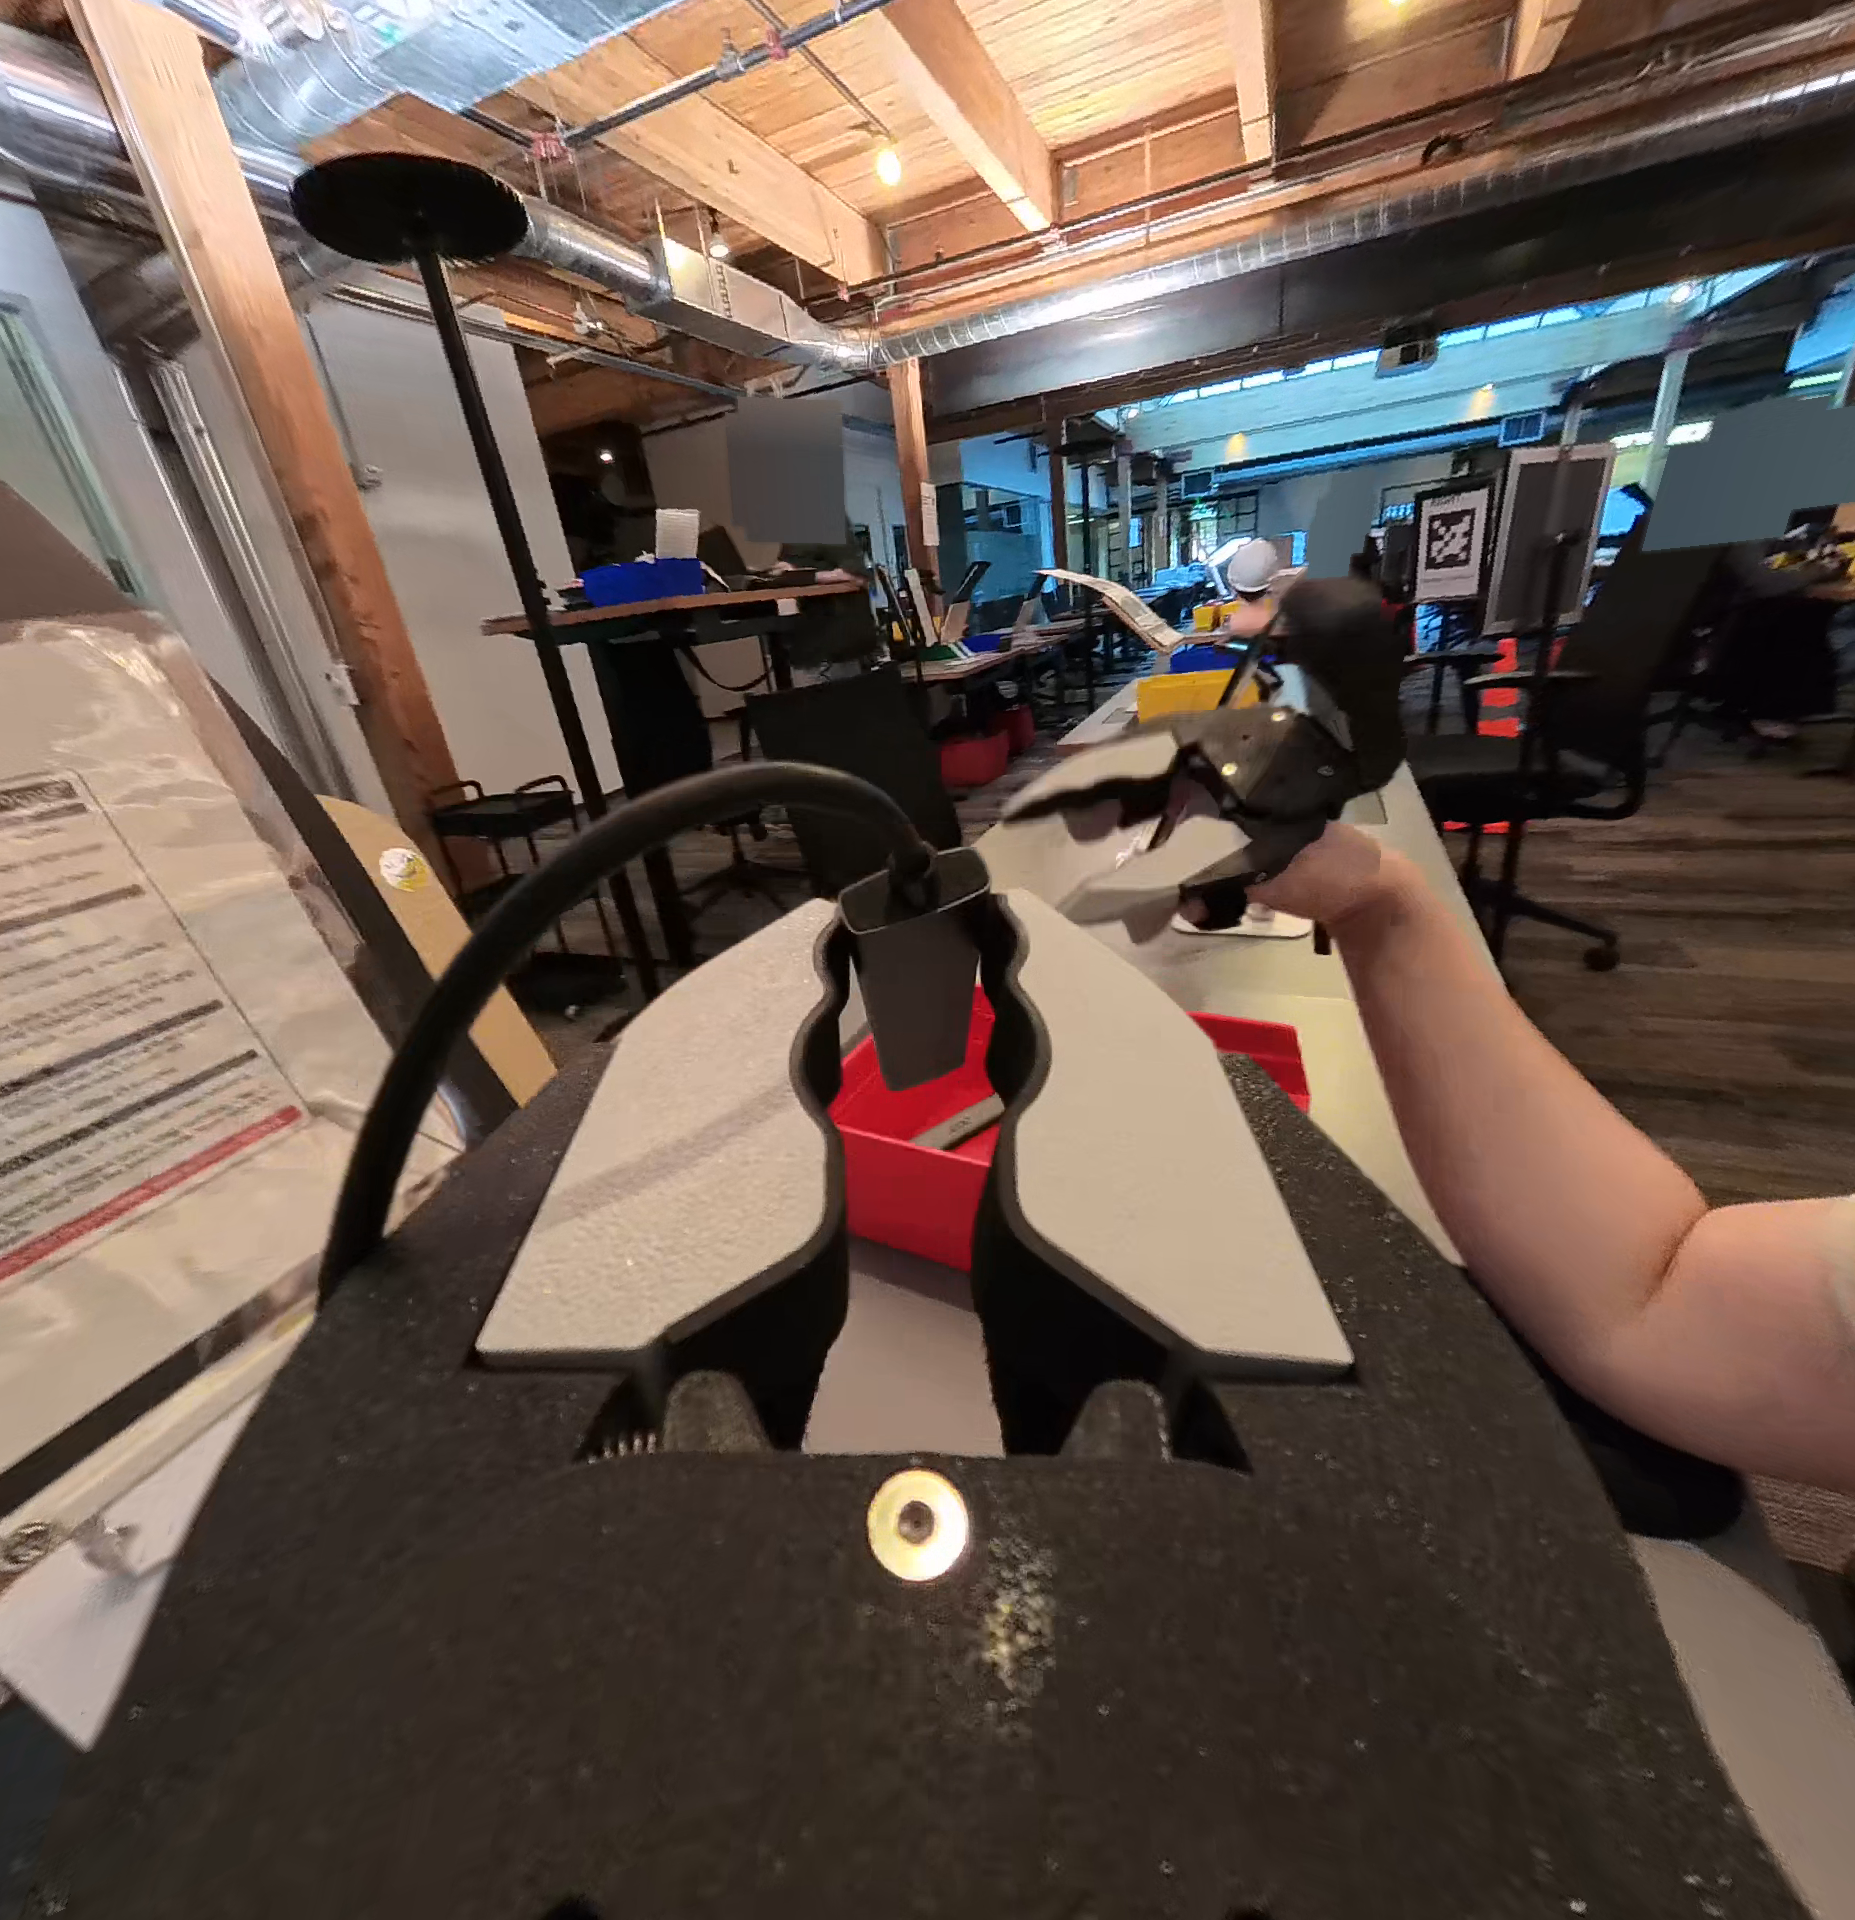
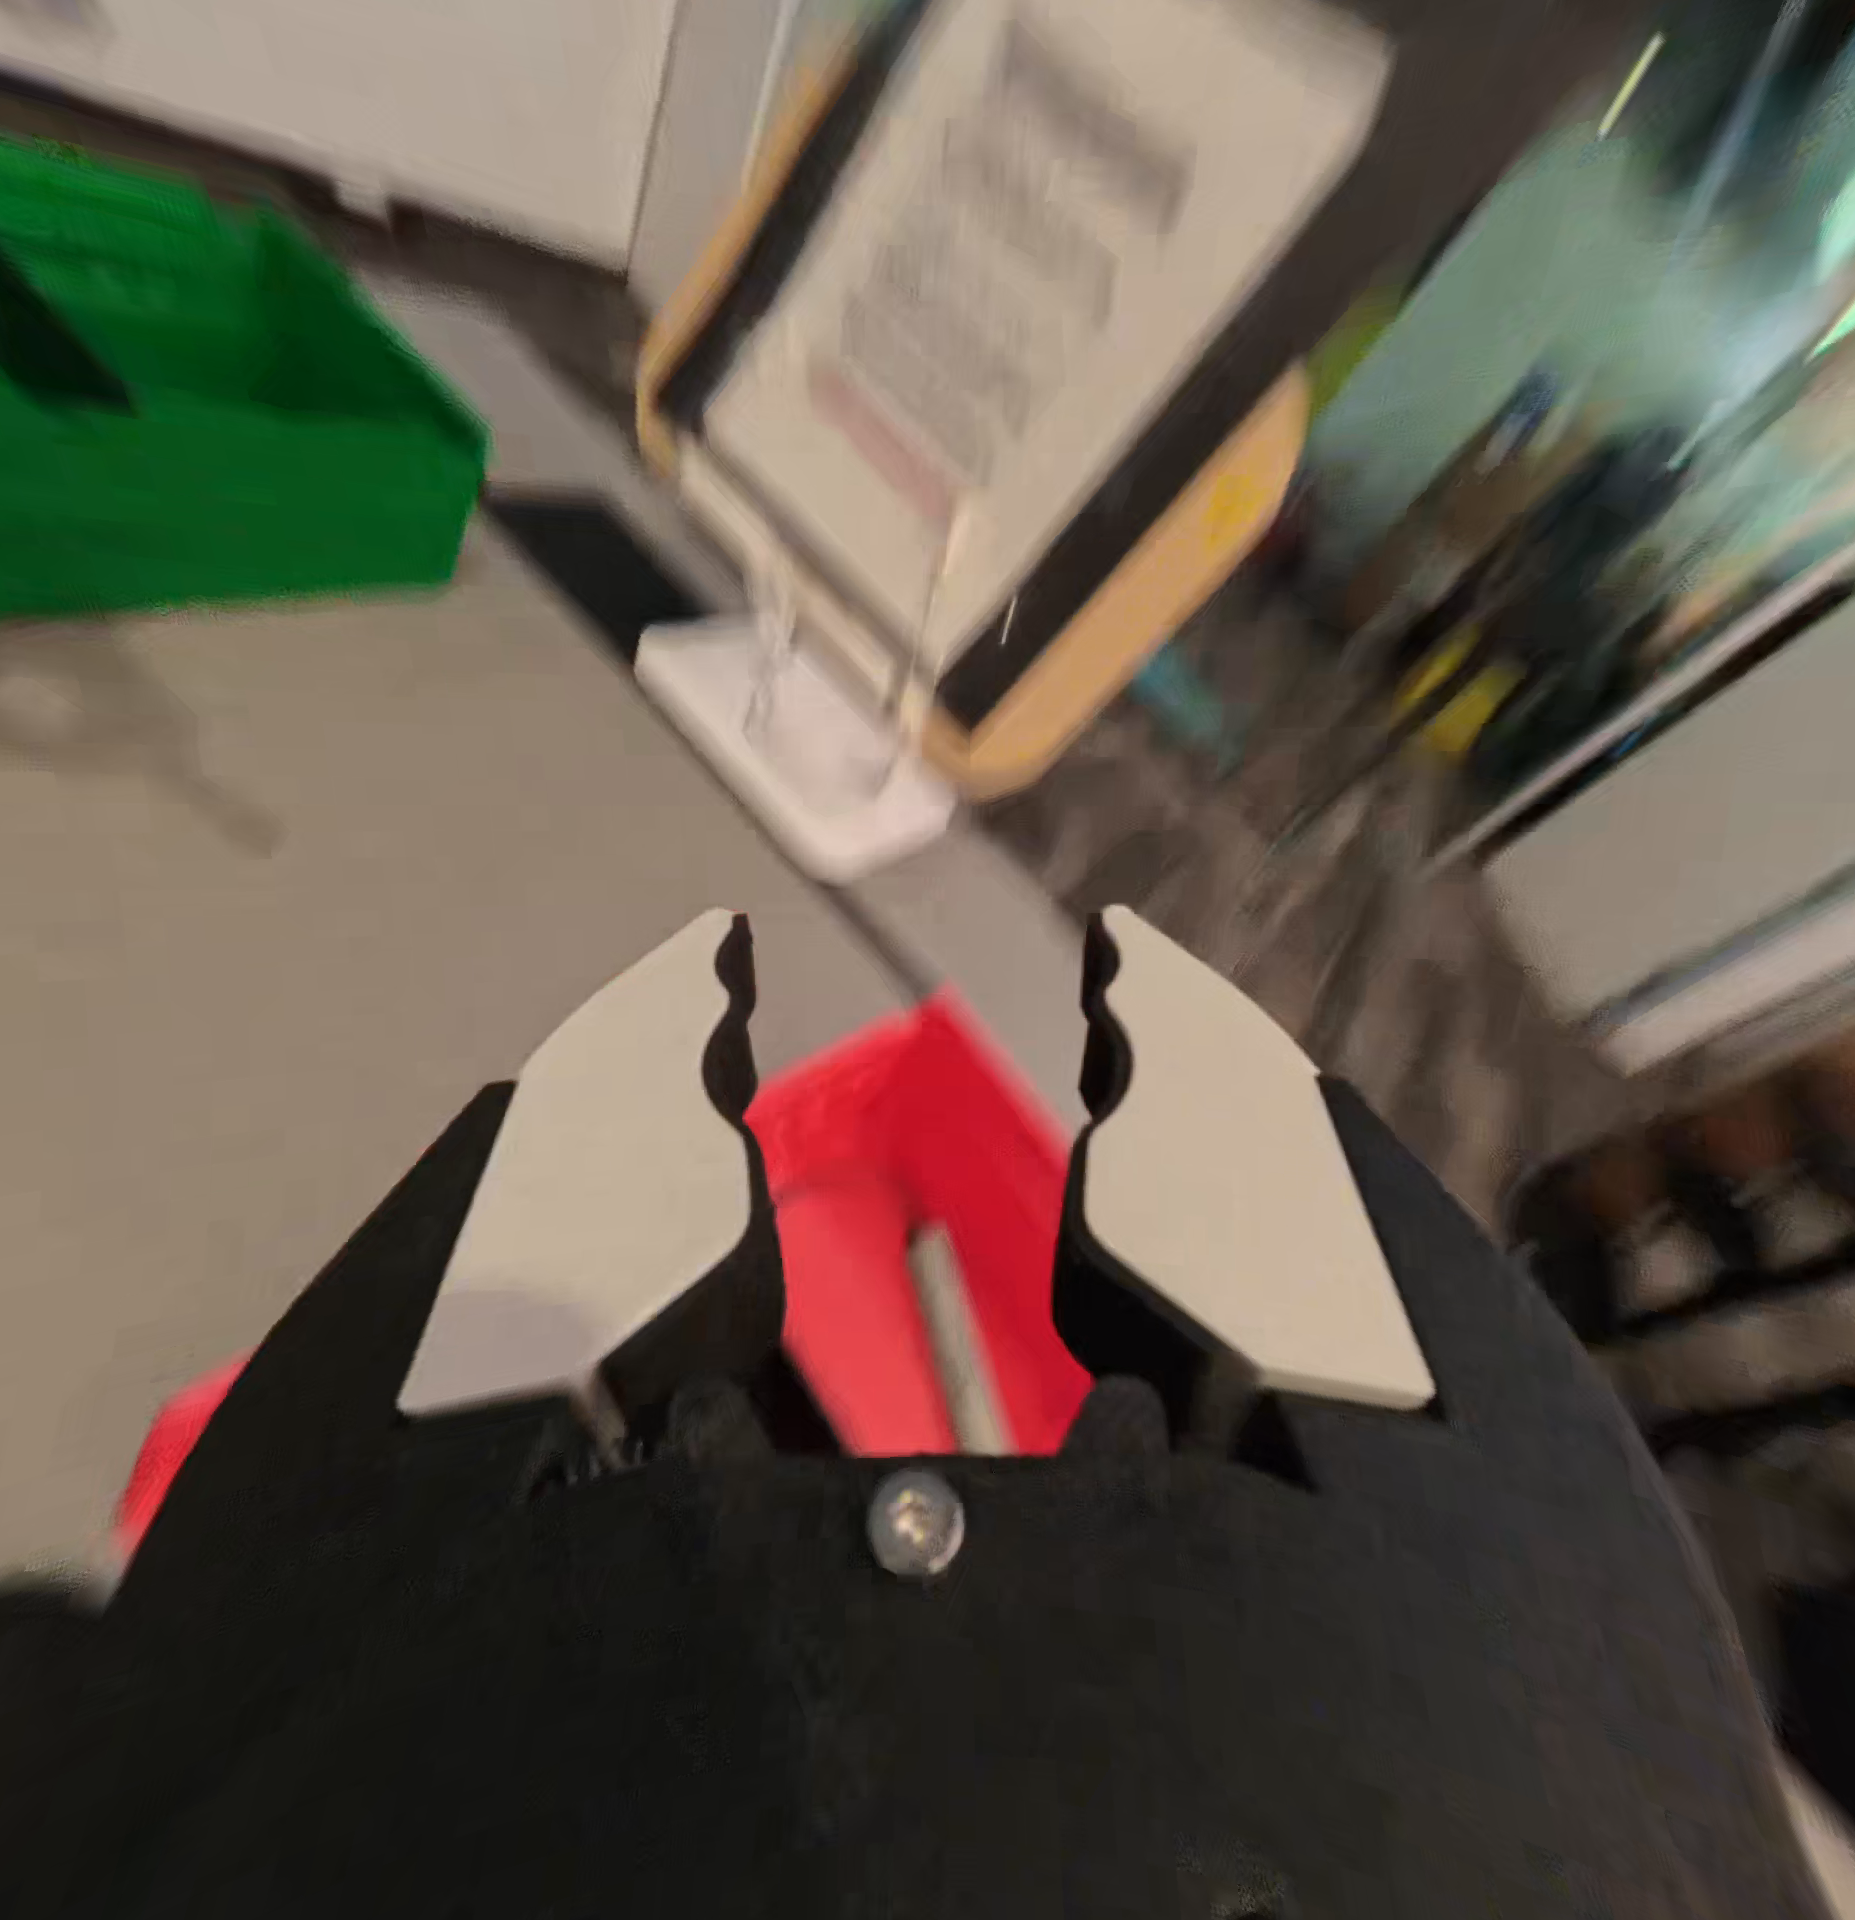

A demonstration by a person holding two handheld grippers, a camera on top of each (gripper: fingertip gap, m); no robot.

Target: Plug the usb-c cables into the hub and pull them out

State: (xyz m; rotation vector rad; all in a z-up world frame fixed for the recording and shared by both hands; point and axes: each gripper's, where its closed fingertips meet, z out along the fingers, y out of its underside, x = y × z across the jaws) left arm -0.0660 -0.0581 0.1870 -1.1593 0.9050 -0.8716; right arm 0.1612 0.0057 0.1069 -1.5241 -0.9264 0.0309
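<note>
My left gripper (image 1: 918,935) is shut on a dark grey USB hub (image 1: 918,997) and holds it upright in the air above a red bin (image 1: 902,1174). The hub's thick black cable (image 1: 549,935) arcs from its top down to the left. A grey flat item (image 1: 959,1127) lies in the red bin. My right gripper (image 2: 918,925) is open and empty, above the red bin (image 2: 881,1226), where a grey cable or rod (image 2: 954,1340) lies. In the left wrist view the right gripper (image 1: 1068,842) shows up to the right, jaws apart. The right wrist view is blurred.
A green bin (image 2: 175,468) stands on the white table (image 2: 279,831) at the left. A clear stand with a printed sheet (image 1: 102,1018) is at the table's left edge; it also shows in the right wrist view (image 2: 1006,312). A person's bare forearm (image 1: 1505,1164) reaches in from the right.
</note>
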